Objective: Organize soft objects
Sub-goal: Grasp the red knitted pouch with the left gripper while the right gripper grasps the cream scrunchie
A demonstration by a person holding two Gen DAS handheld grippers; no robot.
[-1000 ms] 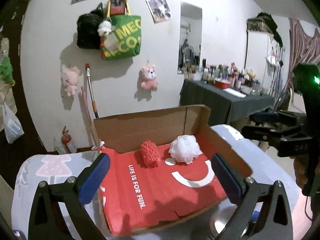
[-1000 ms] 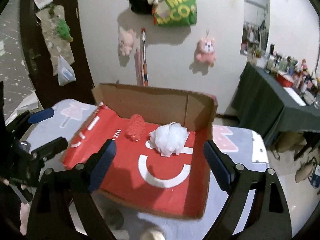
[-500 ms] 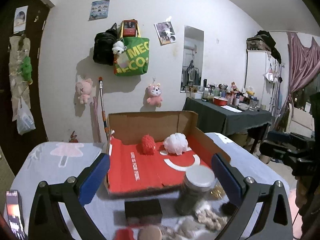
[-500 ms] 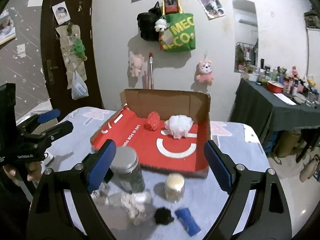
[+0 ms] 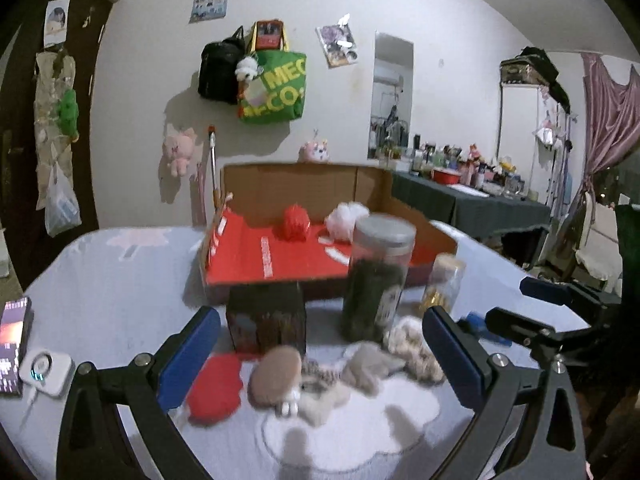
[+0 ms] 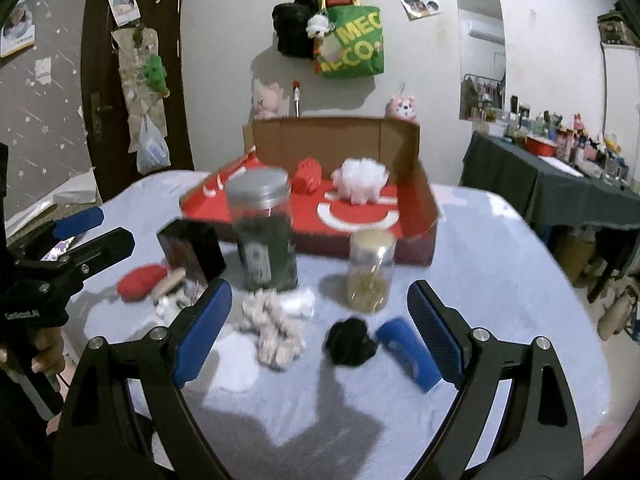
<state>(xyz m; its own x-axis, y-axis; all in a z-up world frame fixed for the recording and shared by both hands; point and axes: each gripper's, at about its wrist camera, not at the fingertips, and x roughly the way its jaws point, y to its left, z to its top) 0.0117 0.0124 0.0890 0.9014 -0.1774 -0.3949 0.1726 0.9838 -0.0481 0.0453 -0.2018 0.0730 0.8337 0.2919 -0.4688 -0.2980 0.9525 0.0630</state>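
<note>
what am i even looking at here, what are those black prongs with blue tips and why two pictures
A person holds a hand-held two-finger gripper in each hand; each carries a fisheye camera looking along its fingers. One picture is from the left gripper, the other from the right gripper. Both are open and hold nothing. On the table a red cardboard box holds a red puff and a white puff. In front stand a dark jar, a small jar and a dark block, with loose soft things: a cream scrunchie, a black one and a blue roll.
</note>
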